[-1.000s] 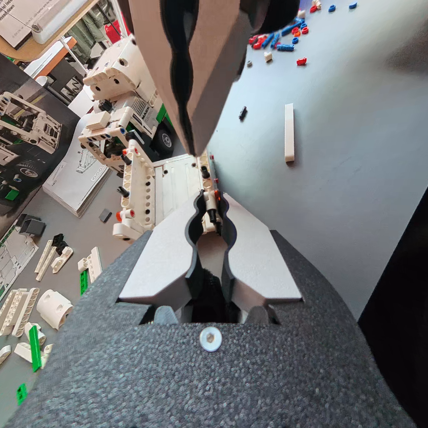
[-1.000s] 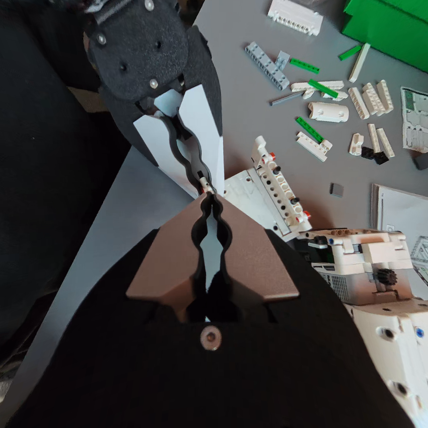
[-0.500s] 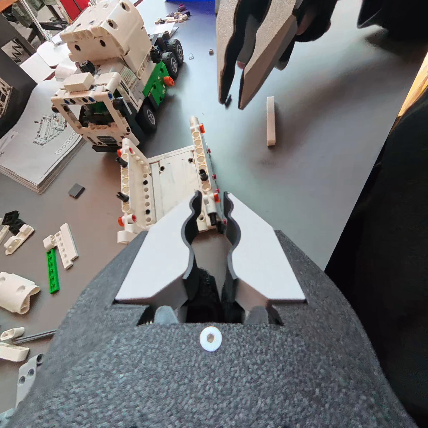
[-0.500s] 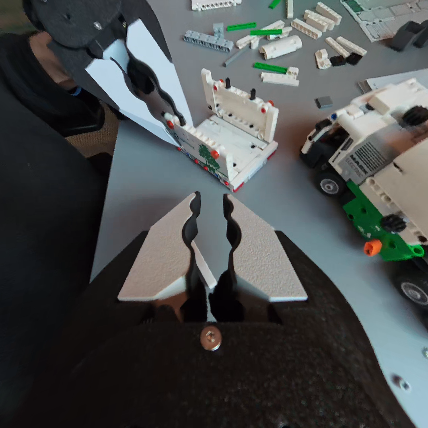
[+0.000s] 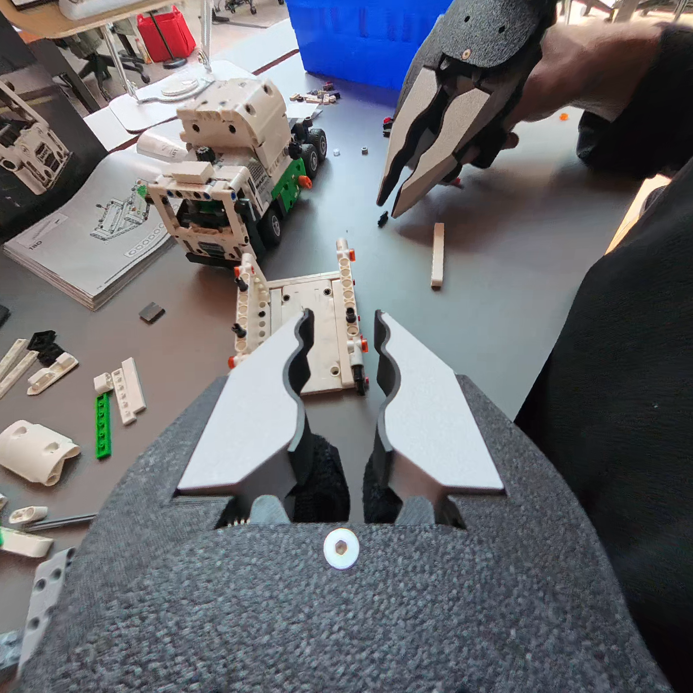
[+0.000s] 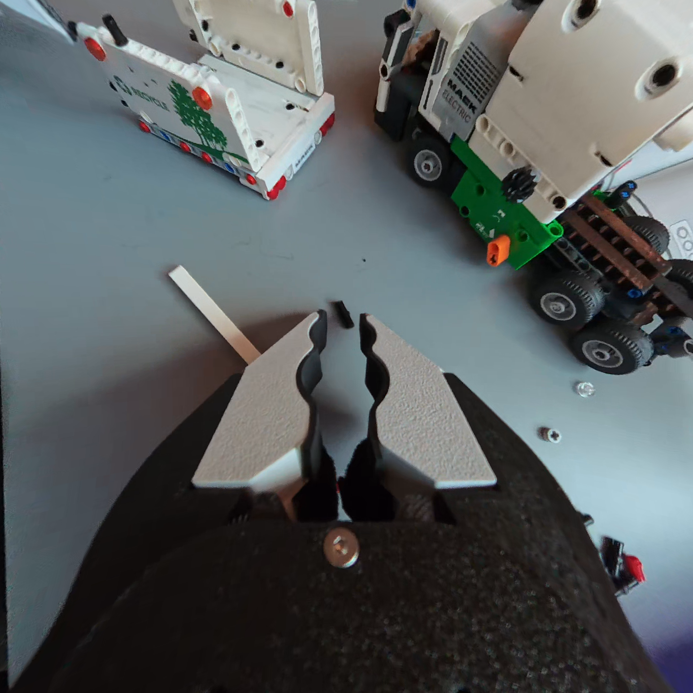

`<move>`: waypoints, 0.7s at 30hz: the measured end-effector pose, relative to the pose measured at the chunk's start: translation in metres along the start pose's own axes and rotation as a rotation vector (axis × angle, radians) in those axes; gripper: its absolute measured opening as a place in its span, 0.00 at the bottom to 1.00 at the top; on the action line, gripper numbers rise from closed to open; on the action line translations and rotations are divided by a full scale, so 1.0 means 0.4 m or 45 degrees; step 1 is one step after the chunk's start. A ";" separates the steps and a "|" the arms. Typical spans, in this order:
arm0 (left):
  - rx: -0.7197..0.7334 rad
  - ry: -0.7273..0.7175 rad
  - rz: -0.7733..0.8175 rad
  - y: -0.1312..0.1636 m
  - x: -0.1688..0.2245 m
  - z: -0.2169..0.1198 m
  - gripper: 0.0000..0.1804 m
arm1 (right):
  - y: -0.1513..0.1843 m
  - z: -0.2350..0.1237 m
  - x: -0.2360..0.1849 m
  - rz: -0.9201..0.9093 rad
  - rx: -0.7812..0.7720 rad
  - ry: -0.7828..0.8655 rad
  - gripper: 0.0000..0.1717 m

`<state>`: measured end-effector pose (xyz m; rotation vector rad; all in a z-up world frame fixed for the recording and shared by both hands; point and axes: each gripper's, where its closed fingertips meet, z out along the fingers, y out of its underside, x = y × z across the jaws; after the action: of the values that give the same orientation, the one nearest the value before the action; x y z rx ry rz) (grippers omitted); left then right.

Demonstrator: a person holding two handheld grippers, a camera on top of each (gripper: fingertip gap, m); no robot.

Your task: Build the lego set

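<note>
My left gripper (image 5: 341, 317) is open and holds nothing. Its fingers straddle the near end of a white brick-built box section (image 5: 311, 330) that rests on the grey table (image 5: 487, 337); the pads do not touch it. The box section also shows in the right wrist view (image 6: 232, 101), at the top left. My right gripper (image 6: 342, 317) is open and empty, its tips just short of a small black pin (image 6: 343, 314) lying on the table. In the left wrist view the right gripper (image 5: 388, 210) hangs over that pin (image 5: 382, 218).
A white and green brick truck (image 5: 240, 165) (image 6: 525, 150) stands beyond the box section. A white flat strip (image 5: 437, 255) (image 6: 213, 315) lies near the pin. An instruction booklet (image 5: 86, 232), loose white, green and black parts (image 5: 112, 397) and a blue bin (image 5: 360, 41) are around.
My left gripper let go of the box section's side beam and opened. My right gripper opened, left the box section and moved down to the black pin on the table.
</note>
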<state>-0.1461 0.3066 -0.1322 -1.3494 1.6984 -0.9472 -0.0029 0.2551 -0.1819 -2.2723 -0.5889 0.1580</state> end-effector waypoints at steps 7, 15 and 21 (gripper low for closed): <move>-0.041 -0.045 0.001 -0.050 0.024 0.010 0.08 | 0.004 0.024 -0.014 -0.062 -0.033 -0.143 0.02; 0.215 0.296 -0.448 -0.157 0.109 0.022 0.09 | -0.194 -0.085 -0.165 -0.411 0.414 -0.034 0.02; 0.261 0.537 -0.554 -0.167 0.227 -0.034 0.08 | -0.269 -0.159 -0.343 -0.665 0.586 0.051 0.02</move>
<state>-0.1445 0.2076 -0.0765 -1.4811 1.5669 -1.7067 -0.1453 0.2147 -0.0700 -1.6190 -0.9898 -0.0127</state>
